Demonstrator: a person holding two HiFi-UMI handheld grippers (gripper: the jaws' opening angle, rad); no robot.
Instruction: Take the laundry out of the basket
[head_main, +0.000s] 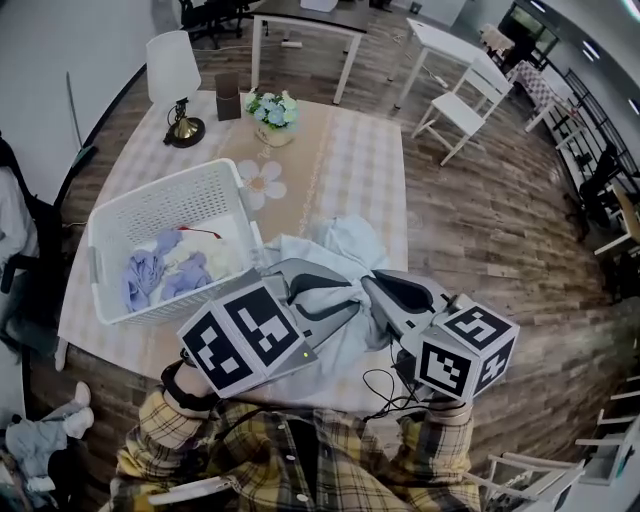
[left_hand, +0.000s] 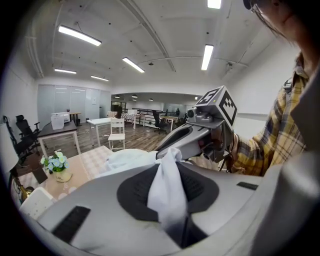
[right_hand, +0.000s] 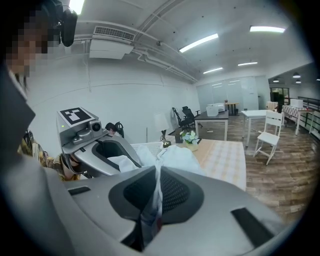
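Head view shows left gripper (head_main: 312, 290) and right gripper (head_main: 386, 290) each clamped on 1 pale garment (head_main: 338, 245).

A large room with white walls (right_hand: 130, 100), a wood-plank floor (head_main: 500, 210) and ceiling strip lights (left_hand: 79, 35) holds a bench (head_main: 370, 170) under a checked cloth, bearing a lamp (head_main: 175, 80) and flowers (head_main: 274, 110), with a white chair (head_main: 460, 108), white table (head_main: 440, 42) and dark table (head_main: 305, 18) beyond.
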